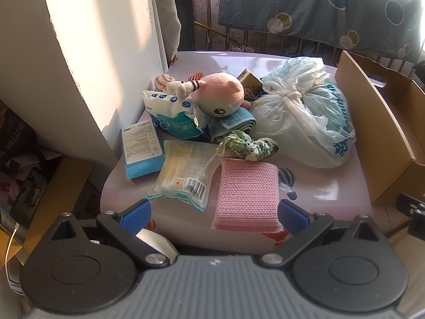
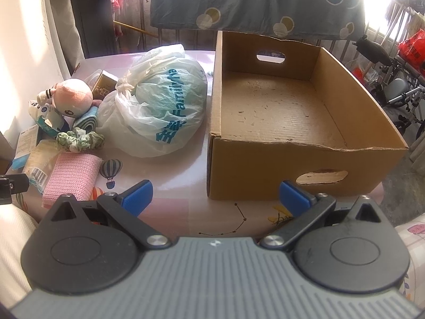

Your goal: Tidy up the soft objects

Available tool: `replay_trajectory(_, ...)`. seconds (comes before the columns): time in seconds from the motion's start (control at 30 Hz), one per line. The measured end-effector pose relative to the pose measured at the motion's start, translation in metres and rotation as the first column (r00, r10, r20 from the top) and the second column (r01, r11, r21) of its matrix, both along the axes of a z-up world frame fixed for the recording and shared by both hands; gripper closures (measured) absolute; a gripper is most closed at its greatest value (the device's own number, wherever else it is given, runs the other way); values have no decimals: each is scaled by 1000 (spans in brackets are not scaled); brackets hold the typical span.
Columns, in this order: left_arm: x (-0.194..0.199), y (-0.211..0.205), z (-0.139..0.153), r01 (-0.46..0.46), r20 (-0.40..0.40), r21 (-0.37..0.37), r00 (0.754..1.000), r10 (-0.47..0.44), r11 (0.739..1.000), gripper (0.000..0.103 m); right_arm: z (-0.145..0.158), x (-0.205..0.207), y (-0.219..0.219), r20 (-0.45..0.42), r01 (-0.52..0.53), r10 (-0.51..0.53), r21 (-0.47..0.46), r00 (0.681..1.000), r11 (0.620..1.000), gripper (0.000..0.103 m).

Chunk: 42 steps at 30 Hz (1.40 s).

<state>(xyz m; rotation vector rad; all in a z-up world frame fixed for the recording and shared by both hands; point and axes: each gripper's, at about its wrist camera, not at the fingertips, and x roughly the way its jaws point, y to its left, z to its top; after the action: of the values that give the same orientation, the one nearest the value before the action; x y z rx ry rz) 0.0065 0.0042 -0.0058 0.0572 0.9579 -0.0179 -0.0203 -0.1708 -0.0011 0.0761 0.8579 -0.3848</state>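
A pile lies on the pink table (image 1: 326, 191): a pink knitted sponge (image 1: 248, 194), a green scrunchie (image 1: 247, 146), a pink plush toy (image 1: 220, 93), a rolled blue cloth (image 1: 233, 125), a wet-wipes pack (image 1: 172, 117) and a knotted white plastic bag (image 1: 302, 117). My left gripper (image 1: 213, 216) is open, low at the table's near edge, with the sponge's near end between its blue pads (image 1: 135, 218). My right gripper (image 2: 215, 198) is open and holds nothing, in front of the empty cardboard box (image 2: 292, 122). The sponge (image 2: 70, 178), scrunchie (image 2: 79, 139), plush toy (image 2: 73, 97) and bag (image 2: 156, 106) lie to its left.
A blue carton (image 1: 142, 148), a yellow-blue sachet (image 1: 183, 172) and a gold-brown box (image 1: 249, 83) lie among the pile. A white wall (image 1: 93, 53) stands left. Dotted bedding (image 2: 252, 2) hangs over railings behind. The table's right edge is just past the box.
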Motion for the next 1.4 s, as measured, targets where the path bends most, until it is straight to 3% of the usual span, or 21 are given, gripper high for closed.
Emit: replay_trajectory(1.4, 4, 8, 0, -9, 2, 7, 1000, 9, 1000, 1, -1, 6, 3, 6, 3, -3, 3, 1000, 1000, 1)
